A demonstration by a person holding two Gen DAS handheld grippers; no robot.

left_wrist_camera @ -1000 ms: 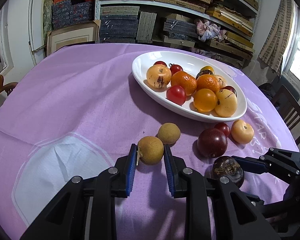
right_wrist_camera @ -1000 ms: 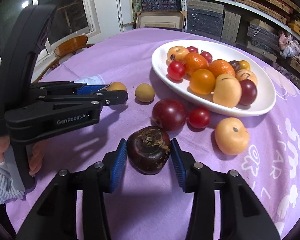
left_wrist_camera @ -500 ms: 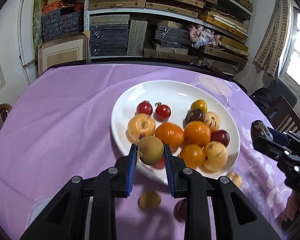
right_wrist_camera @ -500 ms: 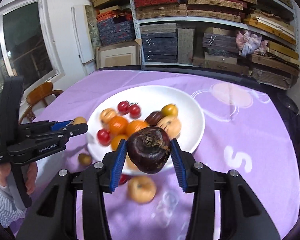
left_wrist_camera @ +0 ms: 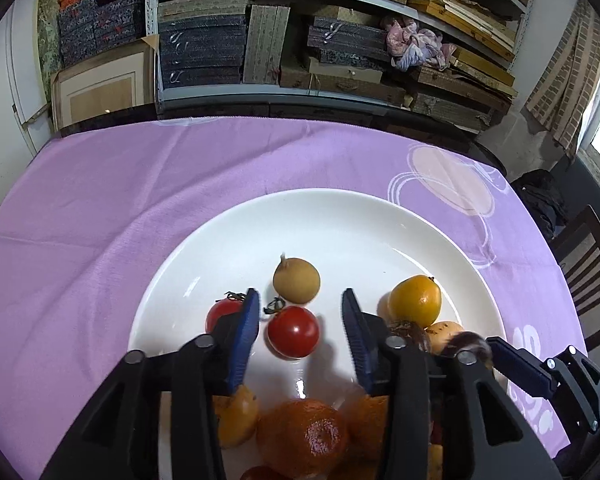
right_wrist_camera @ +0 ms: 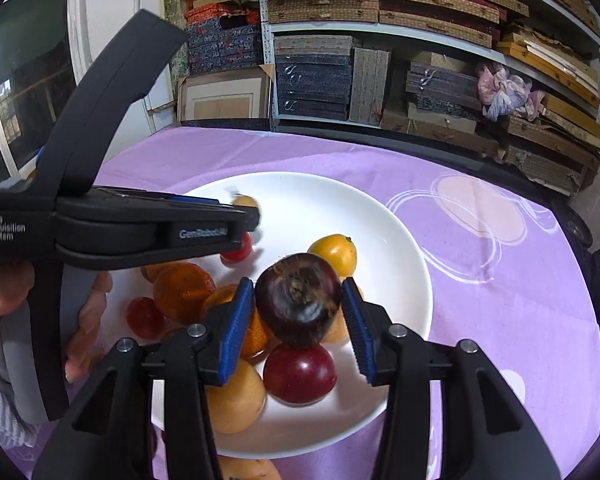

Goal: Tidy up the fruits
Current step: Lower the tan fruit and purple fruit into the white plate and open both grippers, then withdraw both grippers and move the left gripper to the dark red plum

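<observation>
**Both tongs now over the plate, left pair letting go**

Since a second ago both pairs of tongs have travelled from the purple cloth to a spot above the white plate, and the brown round fruit that the left tongs carried is no longer between their pads.

Left tongs [left_wrist_camera: 298, 312] are opening, nothing pressed between the blue pads; the brown round fruit [left_wrist_camera: 296, 281] sits on the bare white of the plate just past the tips, with a red tomato [left_wrist_camera: 293, 332] in the gap below them and a second tomato [left_wrist_camera: 220, 314] half hidden behind the left pad. Right tongs [right_wrist_camera: 298, 300] are also opening around the dark purple fruit [right_wrist_camera: 298, 298], which fills the space between the pads with its stem scar facing the camera; the left pad looks to touch it, and whether the right pad still touches it I cannot tell. That fruit hangs above the pile, over a dark red plum [right_wrist_camera: 300, 374], beside a yellow-orange fruit [right_wrist_camera: 334, 254] and an orange mandarin [right_wrist_camera: 182, 286].

White plate [right_wrist_camera: 380, 216] rests on the table under a purple cloth [left_wrist_camera: 100, 208]. A hand [right_wrist_camera: 86, 320] grips the left tool's handle at the left edge of the right view. Behind the table stand shelves [left_wrist_camera: 340, 56] stacked with boxes
</observation>
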